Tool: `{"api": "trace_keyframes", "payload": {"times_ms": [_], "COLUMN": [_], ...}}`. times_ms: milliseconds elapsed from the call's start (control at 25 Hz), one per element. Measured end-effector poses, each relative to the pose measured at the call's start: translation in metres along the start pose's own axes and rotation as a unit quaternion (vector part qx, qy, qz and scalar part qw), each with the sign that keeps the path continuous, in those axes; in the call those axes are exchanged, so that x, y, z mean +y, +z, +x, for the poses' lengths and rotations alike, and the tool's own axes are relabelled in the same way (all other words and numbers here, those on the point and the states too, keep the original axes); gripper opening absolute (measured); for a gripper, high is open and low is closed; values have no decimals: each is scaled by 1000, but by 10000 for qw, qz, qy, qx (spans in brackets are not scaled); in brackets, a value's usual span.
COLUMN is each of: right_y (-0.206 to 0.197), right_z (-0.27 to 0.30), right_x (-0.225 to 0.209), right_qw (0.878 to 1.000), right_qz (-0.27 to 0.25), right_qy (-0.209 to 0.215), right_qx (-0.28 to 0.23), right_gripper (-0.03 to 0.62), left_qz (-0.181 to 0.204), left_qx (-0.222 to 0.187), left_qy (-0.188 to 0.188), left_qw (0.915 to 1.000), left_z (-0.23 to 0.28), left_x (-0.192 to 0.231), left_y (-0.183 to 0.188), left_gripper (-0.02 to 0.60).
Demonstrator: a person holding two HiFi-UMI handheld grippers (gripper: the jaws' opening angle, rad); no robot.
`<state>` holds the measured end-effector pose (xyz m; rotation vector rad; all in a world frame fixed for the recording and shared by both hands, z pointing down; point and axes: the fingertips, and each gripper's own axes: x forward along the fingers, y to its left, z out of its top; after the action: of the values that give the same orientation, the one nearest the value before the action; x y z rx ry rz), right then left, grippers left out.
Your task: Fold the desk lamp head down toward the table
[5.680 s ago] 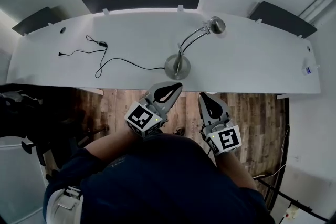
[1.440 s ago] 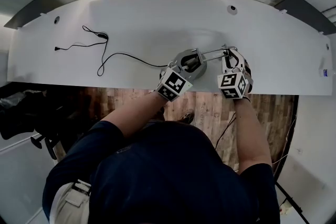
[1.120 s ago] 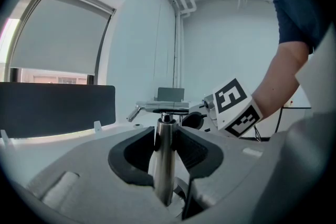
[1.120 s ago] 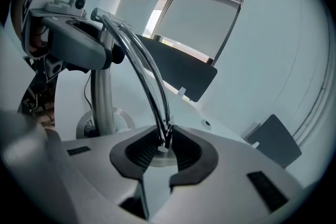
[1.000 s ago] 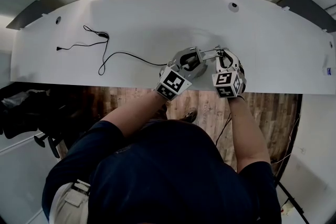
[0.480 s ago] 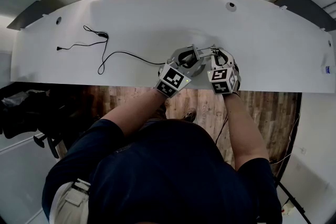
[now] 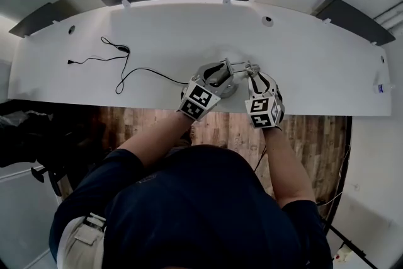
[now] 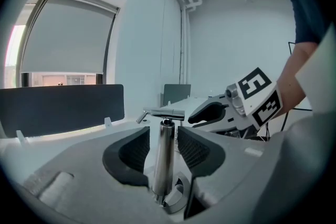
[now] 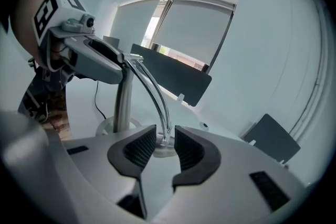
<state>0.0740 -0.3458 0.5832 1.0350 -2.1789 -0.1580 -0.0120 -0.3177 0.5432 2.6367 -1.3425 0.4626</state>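
White curved desk (image 7: 315,53) carries a thin black cable (image 7: 124,48) left of the lamp's upright chrome post (image 8: 161,170). Steadying that post, the left gripper (image 8: 163,136) brackets it, jaws just spread, pads clear. Right of the post, the right gripper (image 9: 165,139), likewise just opening, straddles the lowered lamp head (image 9: 163,153).

Bright metal against matt plastic

The lamp post (image 8: 160,165) between the left gripper's (image 8: 164,139) pads (image 8: 192,150) is glossy, mirror-smooth metal. That gripper's shell is matt grey plastic and its pads are ribbed black. The counter (image 7: 157,28) under it is smooth matt white, and the floor (image 7: 302,135) is grained wood.
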Motion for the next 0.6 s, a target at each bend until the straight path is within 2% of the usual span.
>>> {"api": "trace_keyframes", "payload": {"times_ms": [120,320,440,600], "right_y": [9,36,59,79], "right_z": [-30,-81,-111,-145], "right_x": [7,20,28,33], "right_qw": [9996,9930,9852,9780], "right_qz": [206,912,1304,1457], "right_qy": [68,202,321,381], "right_qx": [-166,-730,-1068,-1444], "right_gripper": [115,92,75,46], "left_qz": [-110,-191,-137,-66], "left_qx": [-136,-543,-749,-935], "left_qy": [-11,-228,-495,-794], "left_qw": [9998,9981,9959,9924], "left_z": [-21,-56,-75,-96], "left_x": [-5,-29,-50,-73], "left_y": [10,41,63,89], "left_gripper": [153,152,106,34]}}
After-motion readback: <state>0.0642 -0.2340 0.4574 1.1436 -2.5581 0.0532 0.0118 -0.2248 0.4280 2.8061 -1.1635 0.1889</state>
